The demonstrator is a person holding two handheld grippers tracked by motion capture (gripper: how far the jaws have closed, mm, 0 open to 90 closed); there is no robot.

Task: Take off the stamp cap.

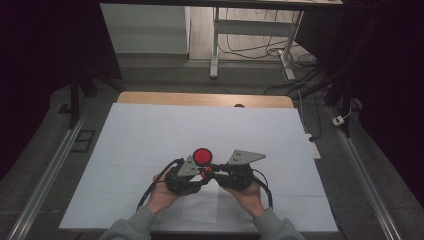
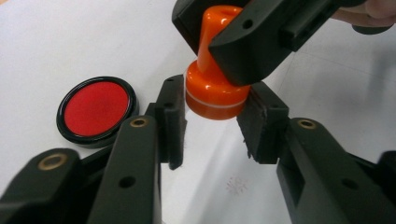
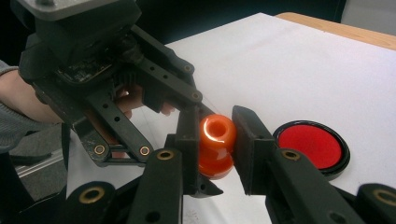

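Observation:
An orange stamp [image 2: 212, 88] with a knob handle hangs just above the white table cover [image 1: 150, 140], held between both grippers. My left gripper [image 2: 215, 116] is shut on its round base, one pad on each side. My right gripper [image 3: 217, 135] is shut on the narrow handle [image 3: 217, 130], coming from the opposite side. In the high view the two grippers meet at the stamp [image 1: 206, 172] near the front middle of the table. A round red ink pad [image 1: 202, 156] in a black rim lies open on the cover just behind them, also in the left gripper view [image 2: 95, 108].
A faint reddish stamp mark [image 2: 236, 184] shows on the paper below the stamp. A small white sheet [image 1: 200, 207] lies between the person's forearms. The table's wooden back edge [image 1: 200, 98] has a floor with cables and desk legs [image 1: 215, 50] beyond it.

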